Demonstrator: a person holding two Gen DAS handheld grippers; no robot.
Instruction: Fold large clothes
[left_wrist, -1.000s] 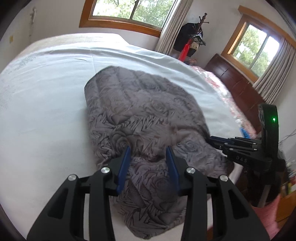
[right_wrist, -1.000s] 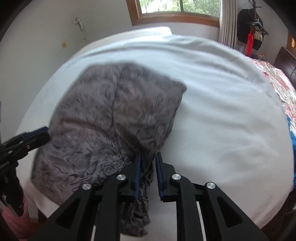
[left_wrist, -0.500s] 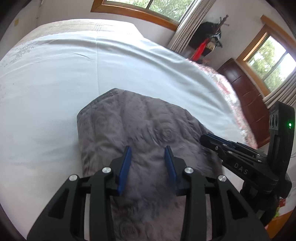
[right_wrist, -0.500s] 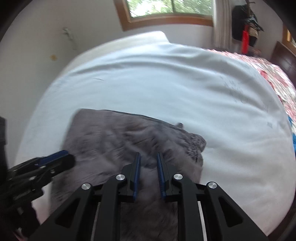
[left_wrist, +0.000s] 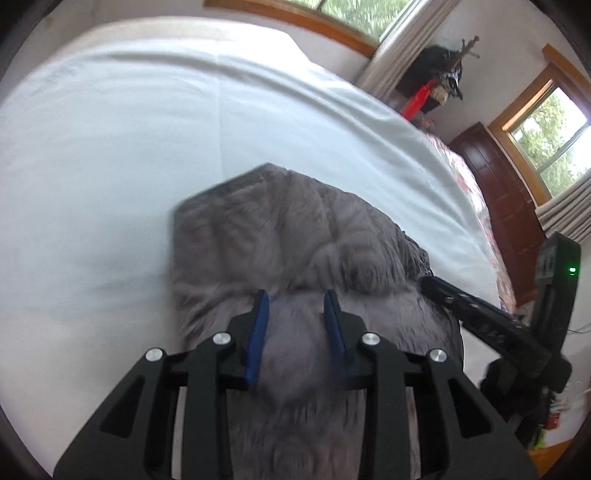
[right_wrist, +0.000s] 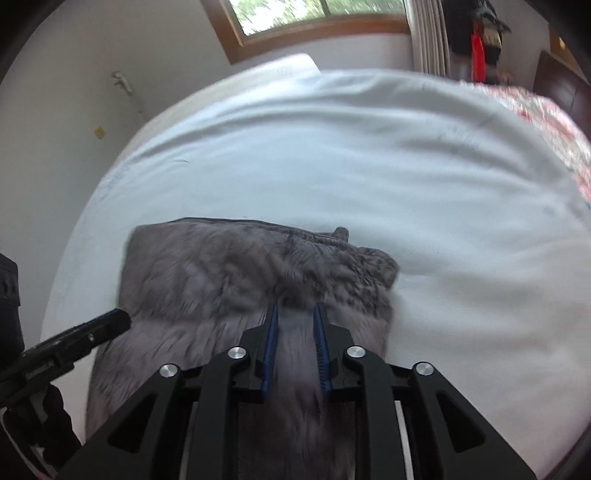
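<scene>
Grey quilted garment (left_wrist: 295, 236) on the white bed (left_wrist: 110, 147), near edge doubled over itself. Soft, padded, light; best pinched at corners. My left fingers (left_wrist: 295, 325) spread, empty, above it. Right fingers (right_wrist: 295, 332) just easing apart, cloth released. A second ago it lay longer, unfolded.

The grey garment (right_wrist: 236, 280), earlier spread long up the frame, now lies folded short, and the right claw (right_wrist: 294, 314) has been opening.
</scene>
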